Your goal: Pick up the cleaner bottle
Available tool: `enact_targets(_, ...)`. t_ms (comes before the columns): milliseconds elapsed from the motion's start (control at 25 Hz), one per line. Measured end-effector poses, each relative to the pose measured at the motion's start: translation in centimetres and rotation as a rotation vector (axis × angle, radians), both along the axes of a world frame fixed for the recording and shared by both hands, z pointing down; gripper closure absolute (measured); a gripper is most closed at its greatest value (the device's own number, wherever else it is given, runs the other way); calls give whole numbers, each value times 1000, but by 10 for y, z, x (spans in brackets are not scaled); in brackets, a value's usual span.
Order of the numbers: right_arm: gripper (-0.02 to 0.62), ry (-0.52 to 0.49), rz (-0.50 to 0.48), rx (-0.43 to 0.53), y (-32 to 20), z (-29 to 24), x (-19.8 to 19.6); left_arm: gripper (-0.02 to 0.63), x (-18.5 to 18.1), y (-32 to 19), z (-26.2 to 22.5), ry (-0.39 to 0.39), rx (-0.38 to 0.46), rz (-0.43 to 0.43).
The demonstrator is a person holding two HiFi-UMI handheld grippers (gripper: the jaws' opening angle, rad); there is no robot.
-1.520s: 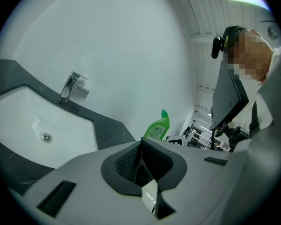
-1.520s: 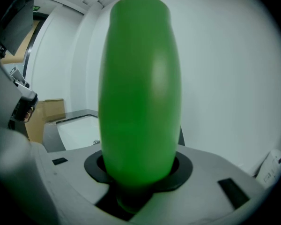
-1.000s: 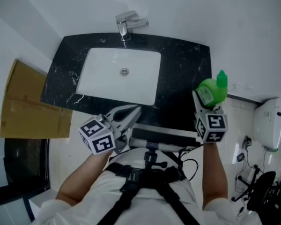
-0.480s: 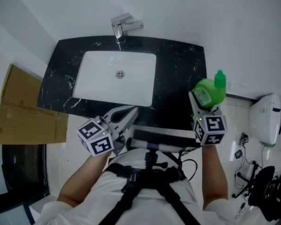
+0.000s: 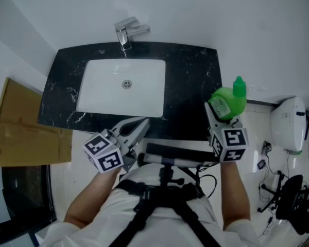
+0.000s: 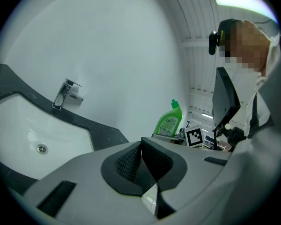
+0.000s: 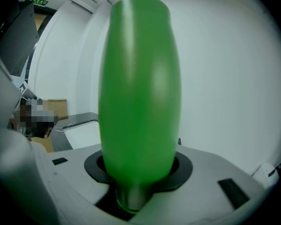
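The green cleaner bottle [image 5: 227, 101] stands upright in my right gripper [image 5: 220, 111], which is shut on its lower body beside the right end of the black counter [image 5: 190, 81]. In the right gripper view the bottle [image 7: 140, 88] fills the middle, pinched between the jaws of the right gripper [image 7: 138, 175]. My left gripper [image 5: 140, 127] hovers at the counter's front edge, shut with nothing in it. The left gripper view shows its pads [image 6: 131, 161] pressed together, and the bottle [image 6: 168, 122] off to the right.
A white sink basin [image 5: 92, 94] is set into the counter, with a chrome faucet [image 5: 126, 32] behind it. Cardboard [image 5: 20, 127] lies on the floor at the left. A white appliance [image 5: 288, 125] and cables are at the right. A black chest rig [image 5: 165, 161] sits below the grippers.
My right gripper has lifted the bottle a little. The left gripper has stayed where it was. The head view has shifted, so the sink sits slightly further left in the picture.
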State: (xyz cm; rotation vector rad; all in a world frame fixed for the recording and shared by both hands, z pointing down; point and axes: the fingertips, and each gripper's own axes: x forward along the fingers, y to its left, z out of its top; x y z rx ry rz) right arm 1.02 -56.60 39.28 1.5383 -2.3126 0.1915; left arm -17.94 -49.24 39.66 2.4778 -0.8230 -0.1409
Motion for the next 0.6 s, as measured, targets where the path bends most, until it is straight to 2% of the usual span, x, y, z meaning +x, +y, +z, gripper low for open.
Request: enact_targets(600, 423, 21, 16, -2, 16, -15, 2, 606, -3, 5, -7, -1, 14, 6)
